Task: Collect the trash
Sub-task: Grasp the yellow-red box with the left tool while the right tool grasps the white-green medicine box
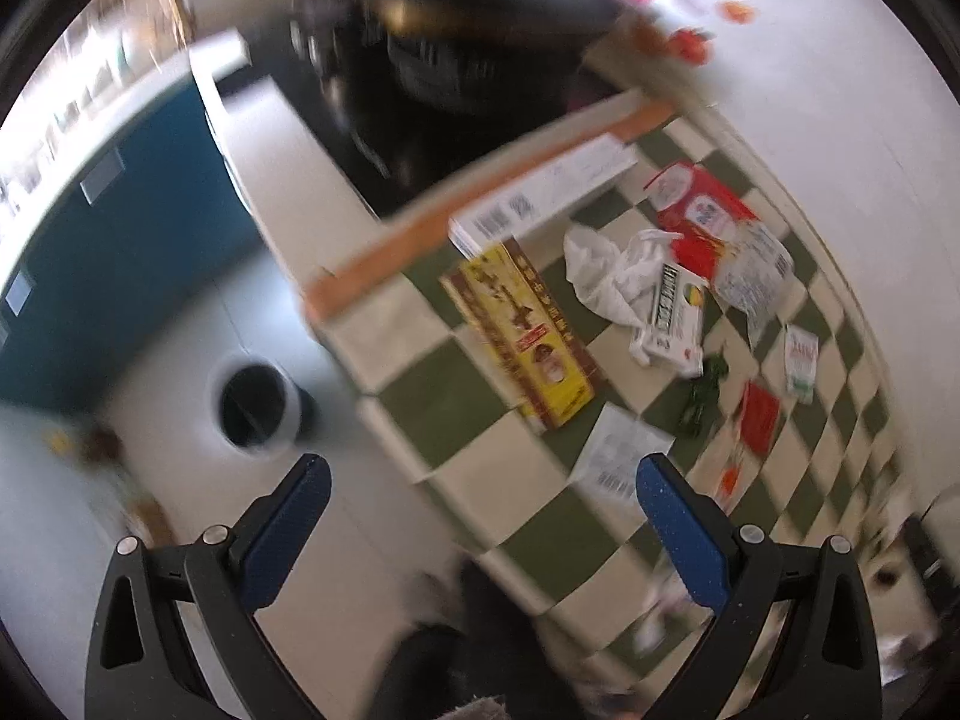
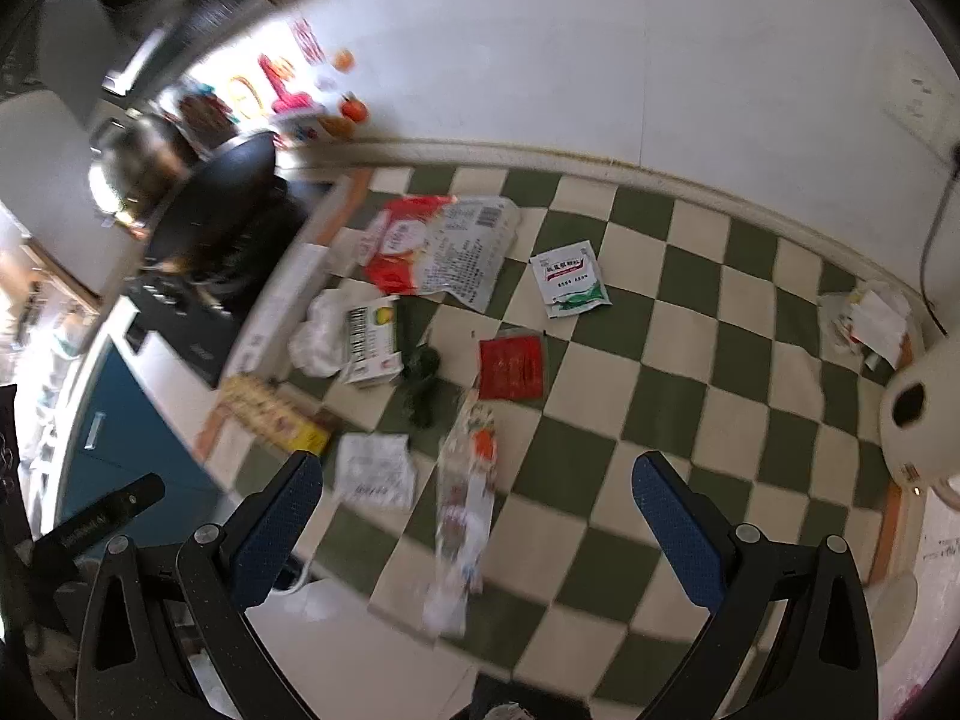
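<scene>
Trash lies on a green-and-cream checkered cloth (image 1: 540, 534) (image 2: 690, 396). It includes a yellow box (image 1: 522, 336) (image 2: 273, 414), a crumpled white bag (image 1: 606, 273) (image 2: 318, 330), a small white medicine box (image 1: 672, 315) (image 2: 372, 336), a red-and-white packet (image 1: 714, 228) (image 2: 444, 246), a red sachet (image 1: 759, 426) (image 2: 511, 367), a white sachet (image 1: 801, 363) (image 2: 570, 279), a paper slip (image 1: 618, 459) (image 2: 375, 471) and a long clear wrapper (image 2: 465, 510). A round bin (image 1: 258, 405) stands on the floor. My left gripper (image 1: 480, 477) is open and empty above the table edge. My right gripper (image 2: 477, 477) is open and empty above the wrapper.
A long white carton (image 1: 540, 195) and a black pan (image 1: 480, 12) (image 2: 210, 204) are at the far side. A blue cabinet (image 1: 114, 252) (image 2: 114, 420) stands beyond the counter. A paper roll (image 2: 918, 414) and loose papers (image 2: 870, 318) sit at the right.
</scene>
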Demonstrator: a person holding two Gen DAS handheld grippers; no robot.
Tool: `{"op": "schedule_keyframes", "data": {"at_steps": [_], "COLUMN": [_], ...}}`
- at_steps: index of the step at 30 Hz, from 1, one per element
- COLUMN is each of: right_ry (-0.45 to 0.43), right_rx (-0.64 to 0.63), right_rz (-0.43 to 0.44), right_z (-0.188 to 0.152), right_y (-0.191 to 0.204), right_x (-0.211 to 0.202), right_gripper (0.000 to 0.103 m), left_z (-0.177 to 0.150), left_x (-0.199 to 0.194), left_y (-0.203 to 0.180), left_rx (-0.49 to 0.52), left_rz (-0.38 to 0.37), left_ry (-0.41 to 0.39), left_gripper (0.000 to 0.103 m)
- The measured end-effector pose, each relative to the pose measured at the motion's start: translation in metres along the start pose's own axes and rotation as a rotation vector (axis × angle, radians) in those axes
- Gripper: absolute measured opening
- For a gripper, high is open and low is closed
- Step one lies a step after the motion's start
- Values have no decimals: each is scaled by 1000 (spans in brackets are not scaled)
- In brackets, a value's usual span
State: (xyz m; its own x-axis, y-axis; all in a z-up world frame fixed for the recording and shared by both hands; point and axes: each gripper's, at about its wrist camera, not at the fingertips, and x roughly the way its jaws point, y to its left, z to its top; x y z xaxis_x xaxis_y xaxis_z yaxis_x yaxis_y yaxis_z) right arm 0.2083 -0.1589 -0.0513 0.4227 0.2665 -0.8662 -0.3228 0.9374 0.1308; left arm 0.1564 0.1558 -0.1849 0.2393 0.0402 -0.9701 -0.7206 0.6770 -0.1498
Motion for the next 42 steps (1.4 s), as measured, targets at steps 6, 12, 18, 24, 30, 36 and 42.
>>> {"op": "schedule_keyframes", "data": {"at_steps": [6,12,18,24,30,36,42], "right_ry": [120,233,305,306,269,354,322], "right_rx": [-17,-71,-160,-247,-253,-144,-247], "right_rz": [-18,-13,41,57,-36,173,31], "right_z": [54,76,73,69,82,78,62], "right_y": [21,58,97,116,93,90,109], "right_x": [118,207,252,271,263,269,277], "right_gripper": [101,97,95,95,84,85,70], "left_z": [54,64,39,30,34,39,44], "left_x": [109,144,129,121,112,124,106], "left_y": [-4,-20,-53,-54,-52,-53,-40], "left_rx": [-237,-210,215,212,182,157,193], "left_rz": [-104,-33,196,179,165,142,181], "left_ry": [225,246,154,157,172,161,121], "left_gripper": [98,61,60,61,62,57,56]}}
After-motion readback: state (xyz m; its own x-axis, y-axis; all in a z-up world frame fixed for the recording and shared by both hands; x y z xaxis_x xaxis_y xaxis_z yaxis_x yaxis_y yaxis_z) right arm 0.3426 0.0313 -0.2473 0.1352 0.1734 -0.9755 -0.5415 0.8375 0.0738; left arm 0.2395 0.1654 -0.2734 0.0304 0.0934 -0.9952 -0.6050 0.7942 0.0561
